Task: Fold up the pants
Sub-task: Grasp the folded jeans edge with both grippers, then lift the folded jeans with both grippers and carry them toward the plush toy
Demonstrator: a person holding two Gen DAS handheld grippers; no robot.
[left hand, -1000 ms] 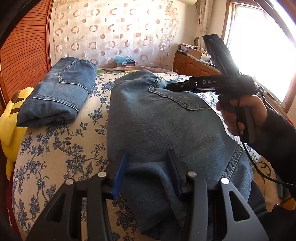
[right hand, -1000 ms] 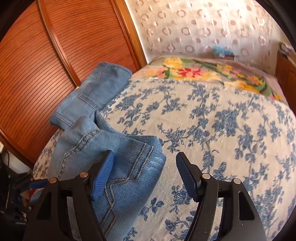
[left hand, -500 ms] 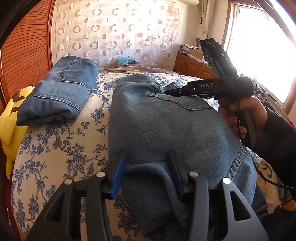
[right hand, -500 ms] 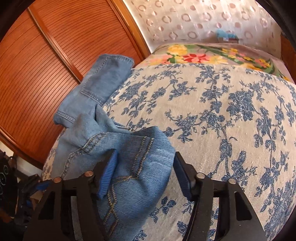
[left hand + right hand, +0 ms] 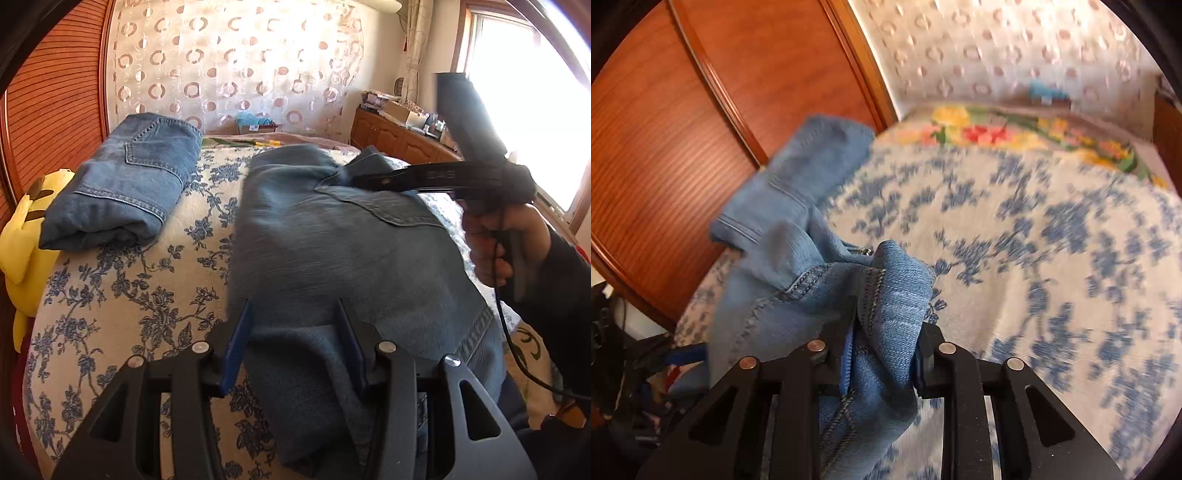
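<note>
step: gathering jeans (image 5: 332, 251) on the bed (image 5: 122, 302) for a fold | right fingers (image 5: 882, 354) just closing, clamping the far corner | left fingers (image 5: 291, 347) straddling the near hem bunch, partly apart | advice: lifting both ends level, keeping edges aligned

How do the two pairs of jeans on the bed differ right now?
The jeans on the left lie folded into a compact bundle, untouched; the jeans being folded lie spread wider, with the left gripper around one edge and the right gripper, which has just been closing, clamped on a bunched corner. Both are blue denim on the floral bedspread.
</note>
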